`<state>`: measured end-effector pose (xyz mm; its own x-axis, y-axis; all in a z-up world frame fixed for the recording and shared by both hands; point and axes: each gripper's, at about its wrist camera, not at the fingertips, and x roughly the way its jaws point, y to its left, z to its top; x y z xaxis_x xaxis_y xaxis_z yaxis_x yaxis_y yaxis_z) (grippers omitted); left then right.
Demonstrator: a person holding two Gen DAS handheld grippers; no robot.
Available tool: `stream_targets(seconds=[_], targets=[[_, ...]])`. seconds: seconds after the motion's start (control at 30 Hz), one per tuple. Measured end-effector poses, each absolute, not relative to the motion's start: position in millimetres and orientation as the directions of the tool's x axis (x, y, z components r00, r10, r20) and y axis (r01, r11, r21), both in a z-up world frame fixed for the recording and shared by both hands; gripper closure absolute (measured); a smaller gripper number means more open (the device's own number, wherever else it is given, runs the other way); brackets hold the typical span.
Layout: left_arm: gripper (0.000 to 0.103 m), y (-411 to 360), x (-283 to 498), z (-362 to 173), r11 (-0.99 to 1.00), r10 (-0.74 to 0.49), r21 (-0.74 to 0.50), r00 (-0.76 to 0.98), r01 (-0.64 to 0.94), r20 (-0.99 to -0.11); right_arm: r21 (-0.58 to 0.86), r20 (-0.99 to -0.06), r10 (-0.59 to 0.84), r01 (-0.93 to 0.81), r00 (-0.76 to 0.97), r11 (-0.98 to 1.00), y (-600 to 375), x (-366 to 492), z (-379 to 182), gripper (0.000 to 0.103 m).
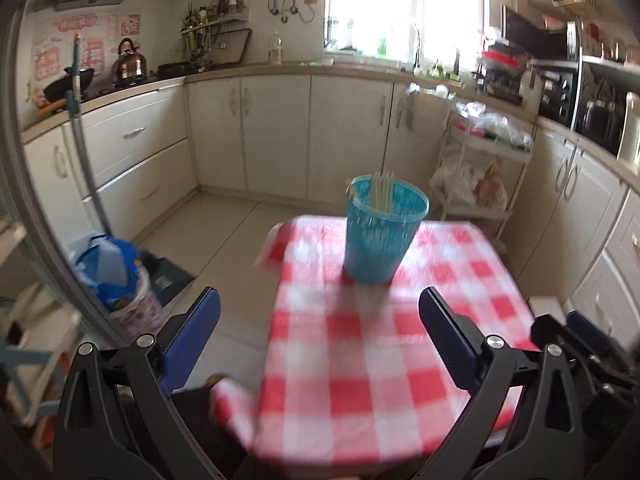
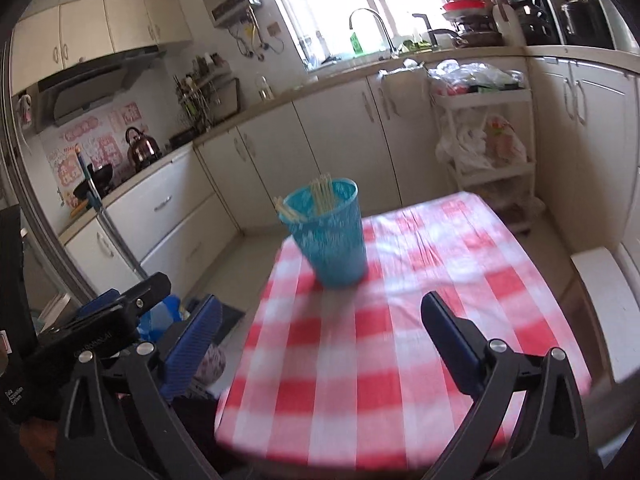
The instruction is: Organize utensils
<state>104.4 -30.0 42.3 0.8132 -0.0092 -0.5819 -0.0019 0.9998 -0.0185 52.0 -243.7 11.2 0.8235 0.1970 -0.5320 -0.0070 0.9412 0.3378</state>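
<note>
With my left hand-held gripper (image 1: pixel 320 320) and right hand-held gripper (image 2: pixel 322 322) both spread wide and empty, near the blue cup (image 1: pixel 385 229) of chopsticks (image 1: pixel 382 194) on the checkered bench (image 1: pixel 360 360), I should avoid tipping it.

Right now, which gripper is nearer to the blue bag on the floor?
Left. The left gripper hangs at the checked cloth's left edge, beside the blue bag; the right gripper is over the cloth, with the left one between it and the bag.
</note>
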Motion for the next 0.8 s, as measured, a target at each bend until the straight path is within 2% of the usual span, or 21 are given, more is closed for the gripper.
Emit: stream_targets(seconds=[0.17, 0.23, 0.37, 0.5, 0.8], targets=[[0.008, -24, 49, 45, 0.998, -0.053, -0.015, 0.762, 0.057, -0.645, 0.291, -0.57, 0.183, -0.012, 0.801, 0.957, -223, -13, 20, 0.007], [0.008, -25, 23, 47, 0.993, -0.062, 0.034, 0.741, 0.113, -0.668, 0.284, -0.564, 0.182, -0.019, 0.805, 0.959, -215, -39, 23, 0.007], [0.008, -21, -26, 52, 0.988, 0.022, 0.136, 0.788, 0.078, -0.615, 0.295, -0.548, 0.189, -0.024, 0.815, 0.955, -200, -88, 27, 0.007], [0.008, -9, -63, 53, 0.99, 0.038, 0.13, 0.806, 0.049, -0.59, 0.299, -0.515, 0.173, -0.014, 0.84, 0.954, -186, -126, 30, 0.007], [0.008, 10, -96, 56, 0.995, 0.032, 0.097, 0.8, 0.033, -0.599, 0.265, -0.471, 0.154, -0.027, 0.869, 0.964, -172, -165, 39, 0.007]])
